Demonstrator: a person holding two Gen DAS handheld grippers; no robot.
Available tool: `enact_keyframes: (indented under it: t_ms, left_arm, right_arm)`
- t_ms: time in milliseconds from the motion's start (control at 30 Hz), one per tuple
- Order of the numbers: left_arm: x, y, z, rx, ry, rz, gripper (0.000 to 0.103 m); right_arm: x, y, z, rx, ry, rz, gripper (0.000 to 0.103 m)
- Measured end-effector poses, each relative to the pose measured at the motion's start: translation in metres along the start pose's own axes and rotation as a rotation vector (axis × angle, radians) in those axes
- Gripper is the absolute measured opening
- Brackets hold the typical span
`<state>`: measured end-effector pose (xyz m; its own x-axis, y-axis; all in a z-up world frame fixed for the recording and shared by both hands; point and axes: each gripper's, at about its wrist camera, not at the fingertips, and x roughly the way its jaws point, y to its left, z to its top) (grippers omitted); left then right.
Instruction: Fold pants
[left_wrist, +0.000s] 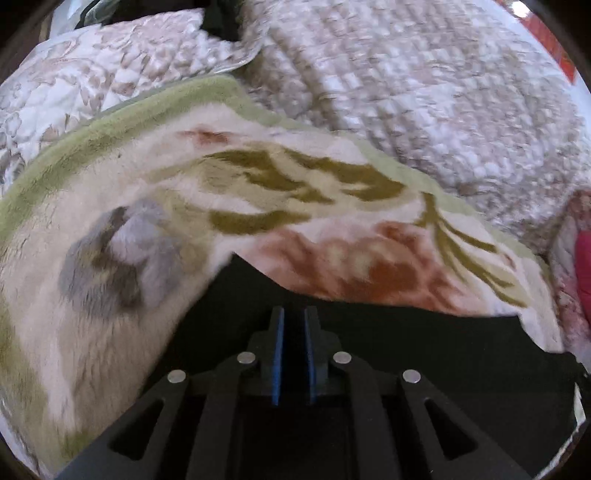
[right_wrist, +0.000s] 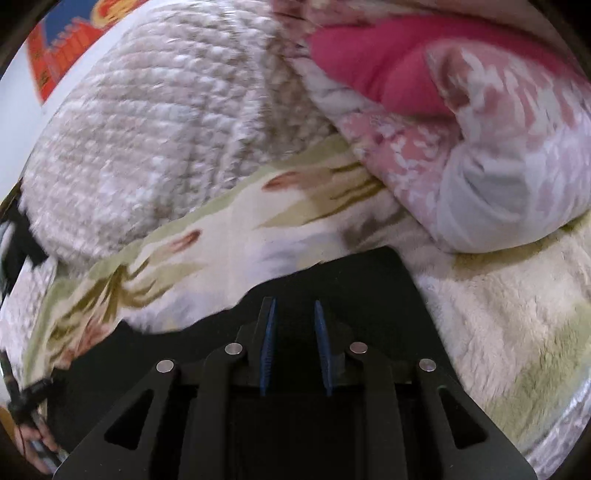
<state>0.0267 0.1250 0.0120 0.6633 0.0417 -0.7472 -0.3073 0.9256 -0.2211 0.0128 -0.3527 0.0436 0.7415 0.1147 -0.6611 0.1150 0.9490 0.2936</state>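
Observation:
The black pants (left_wrist: 424, 350) lie spread on a floral fleece blanket (left_wrist: 147, 192) and reach past the fingertips of both grippers. In the left wrist view my left gripper (left_wrist: 294, 312) hangs low over them, its blue pads (left_wrist: 279, 354) a narrow gap apart. Black cloth shows in and behind that gap, and whether it is pinched is hidden. In the right wrist view the pants (right_wrist: 351, 280) end in a squared corner at the upper right. My right gripper (right_wrist: 293, 304) has a wider gap between its pads (right_wrist: 266, 350), also dark against the cloth.
A beige quilted bedspread (left_wrist: 424, 92) (right_wrist: 166, 129) is heaped behind the blanket (right_wrist: 498, 332). A pink flowered duvet (right_wrist: 480, 155) with a red lining bulges at the right of the pants. A hand (right_wrist: 33, 446) shows at the bottom left edge of the right wrist view.

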Motion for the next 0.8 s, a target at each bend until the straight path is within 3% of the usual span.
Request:
enact_keyframes:
  t_ms: [233, 267, 333, 433, 500, 533, 600, 800]
  left_arm:
    - [-0.05, -0.039, -0.047, 0.154, -0.046, -0.134, 0.014]
    - [-0.054, -0.042, -0.056, 0.167, -0.039, -0.139, 0.018]
    - [-0.053, -0.046, -0.075, 0.216, -0.002, -0.148, 0.019]
    - [-0.056, -0.045, -0.092, 0.236, 0.008, -0.124, 0.019]
    - [-0.067, -0.043, -0.094, 0.241, -0.011, -0.115, 0.019]
    - [-0.071, -0.039, -0.096, 0.225, -0.019, -0.109, 0.02]
    - [-0.069, -0.029, -0.102, 0.191, -0.002, -0.094, 0.023]
    - [-0.078, -0.02, -0.107, 0.196, -0.023, -0.096, 0.023]
  right_arm:
    - [-0.016, 0.056, -0.075, -0.21, 0.081, 0.041, 0.022]
    - [-0.012, 0.06, -0.087, -0.238, 0.117, 0.03, 0.024]
    - [-0.014, 0.065, -0.101, -0.327, 0.079, 0.003, 0.031]
    - [-0.023, 0.073, -0.098, -0.374, 0.071, -0.035, 0.033]
    - [-0.037, 0.075, -0.101, -0.364, 0.021, 0.005, 0.035]
    - [-0.037, 0.076, -0.105, -0.368, 0.033, 0.012, 0.042]
    - [-0.025, 0.077, -0.118, -0.384, 0.107, -0.021, 0.047]
    - [-0.039, 0.082, -0.115, -0.371, 0.033, 0.012, 0.047]
